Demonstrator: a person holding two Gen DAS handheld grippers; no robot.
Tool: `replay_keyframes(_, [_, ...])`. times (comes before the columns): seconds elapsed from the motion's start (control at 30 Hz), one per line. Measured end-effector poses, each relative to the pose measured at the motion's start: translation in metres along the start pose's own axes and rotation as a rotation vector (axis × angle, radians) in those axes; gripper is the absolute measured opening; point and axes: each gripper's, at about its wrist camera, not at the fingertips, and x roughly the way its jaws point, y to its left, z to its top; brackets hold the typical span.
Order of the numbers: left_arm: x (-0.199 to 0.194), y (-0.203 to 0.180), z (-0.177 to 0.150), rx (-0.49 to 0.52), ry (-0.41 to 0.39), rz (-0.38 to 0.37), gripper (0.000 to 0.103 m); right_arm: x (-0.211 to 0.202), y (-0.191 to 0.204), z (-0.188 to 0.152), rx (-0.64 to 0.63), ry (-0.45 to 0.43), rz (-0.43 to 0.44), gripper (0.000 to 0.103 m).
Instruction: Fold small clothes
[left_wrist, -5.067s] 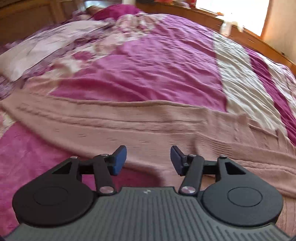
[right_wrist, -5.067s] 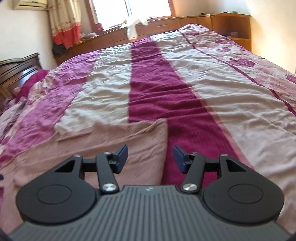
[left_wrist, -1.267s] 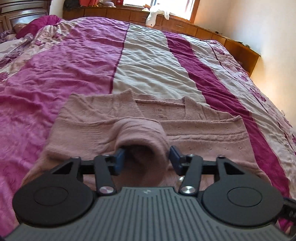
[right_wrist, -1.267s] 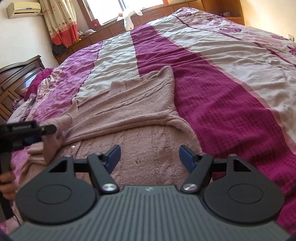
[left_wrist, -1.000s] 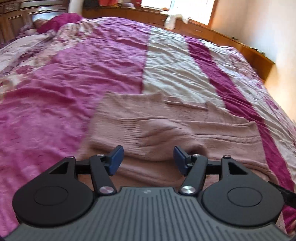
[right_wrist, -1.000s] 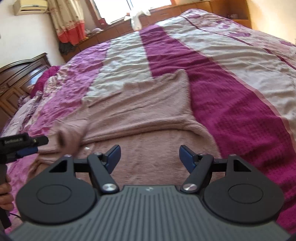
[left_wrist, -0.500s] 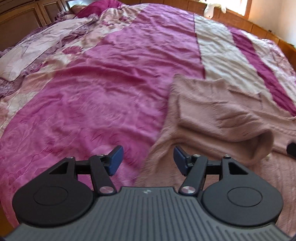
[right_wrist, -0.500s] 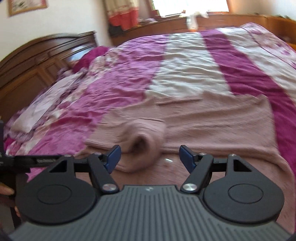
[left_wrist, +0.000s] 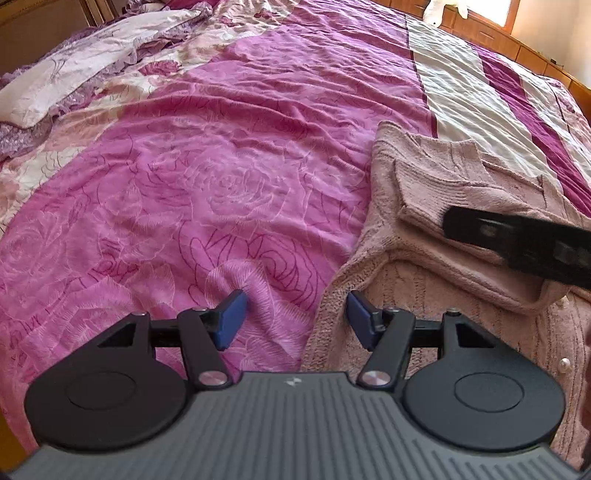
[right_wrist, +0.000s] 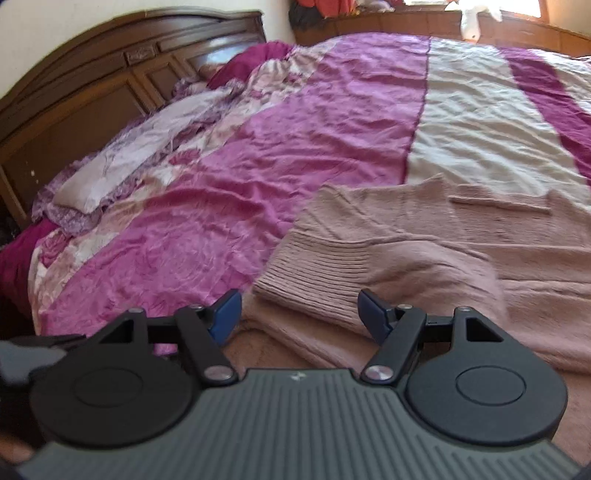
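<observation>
Pink knit sweater (left_wrist: 443, 206), lying part-folded on the bed (left_wrist: 221, 166): soft, limp, stretching; taking best at ribbed cuff (right_wrist: 314, 280); left gripper (left_wrist: 293, 319) and right gripper (right_wrist: 297, 317) both hovering wide, empty.

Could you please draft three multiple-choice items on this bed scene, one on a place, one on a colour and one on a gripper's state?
1. Where does the sweater lie in the left wrist view?
A. On the bedspread, right of the left gripper
B. On the pillow
C. Over the headboard

2. What colour is the sweater?
A. Dark blue
B. Pale pink
C. Green

3. How does the right gripper stand in its own view?
A. Shut on the folded sleeve
B. Shut on the bedspread
C. Open, holding nothing

Answers:
1 A: the knit spreads over the bedspread at the right of the frame.
2 B: the whole knit is pale dusty pink.
3 C: the blue pads stand apart above the ribbed cuff, pressing on nothing.
</observation>
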Motion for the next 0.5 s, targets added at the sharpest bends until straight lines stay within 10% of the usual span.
replay_keyframes(0.2, [0.001, 0.006, -0.001, -0.007, -0.008, -0.02, 0.068, 0.03, 0.013, 0.003, -0.013, 0.05, 0.021, 0.07])
replay_keyframes(0.5, [-0.002, 0.007, 0.002, -0.017, -0.013, -0.024, 0.068, 0.034, 0.012, 0.013, -0.089, 0.032, -0.031, 0.01])
